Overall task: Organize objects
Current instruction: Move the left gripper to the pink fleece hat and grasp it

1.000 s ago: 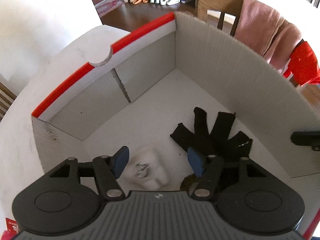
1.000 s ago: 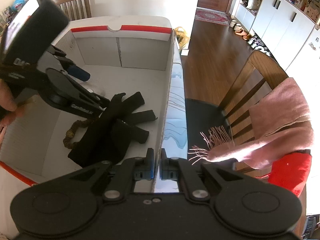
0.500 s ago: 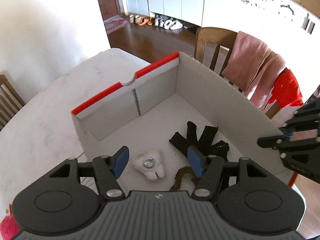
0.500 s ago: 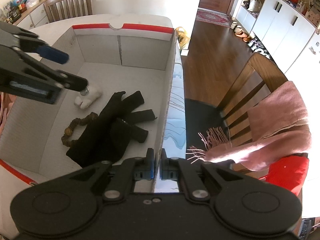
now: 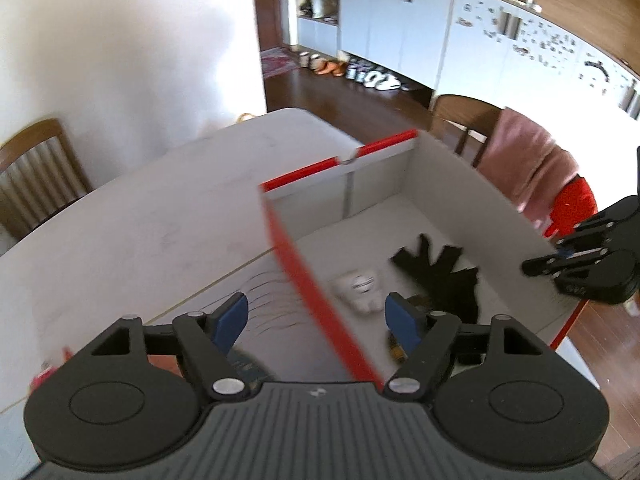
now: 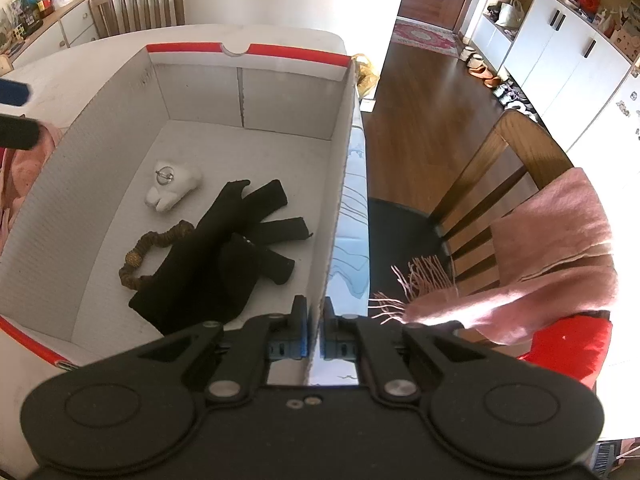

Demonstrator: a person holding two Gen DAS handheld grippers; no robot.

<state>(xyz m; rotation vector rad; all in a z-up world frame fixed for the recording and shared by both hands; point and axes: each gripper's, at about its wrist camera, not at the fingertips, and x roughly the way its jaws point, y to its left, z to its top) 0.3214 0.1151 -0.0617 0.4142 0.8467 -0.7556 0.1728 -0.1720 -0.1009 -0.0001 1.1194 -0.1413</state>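
Observation:
A white cardboard box (image 6: pixel 248 92) with a red rim stands on the table. On its floor lie black gloves (image 6: pixel 224 264), a small white plush toy (image 6: pixel 174 186) and a brown beaded band (image 6: pixel 156 244). My right gripper (image 6: pixel 316 320) is shut on the top edge of the box's right wall. My left gripper (image 5: pixel 316 316) hangs high over the box's (image 5: pixel 460 200) left wall, jaws opening, with nothing held between them. Below it I see the gloves (image 5: pixel 440 276) and the plush toy (image 5: pixel 360 286). The right gripper (image 5: pixel 560 260) shows at the box's far wall.
A wooden chair draped with a pink scarf (image 6: pixel 552 240) and a red cloth (image 6: pixel 568 344) stands right of the table. A pink fabric (image 6: pixel 24 160) lies left of the box. The white table (image 5: pixel 140 220) stretches left, with another chair (image 5: pixel 36 176) behind.
My left gripper has risen out of the box and drawn back to the left over its wall, and its jaws stand wider. The right gripper has kept its grip and place.

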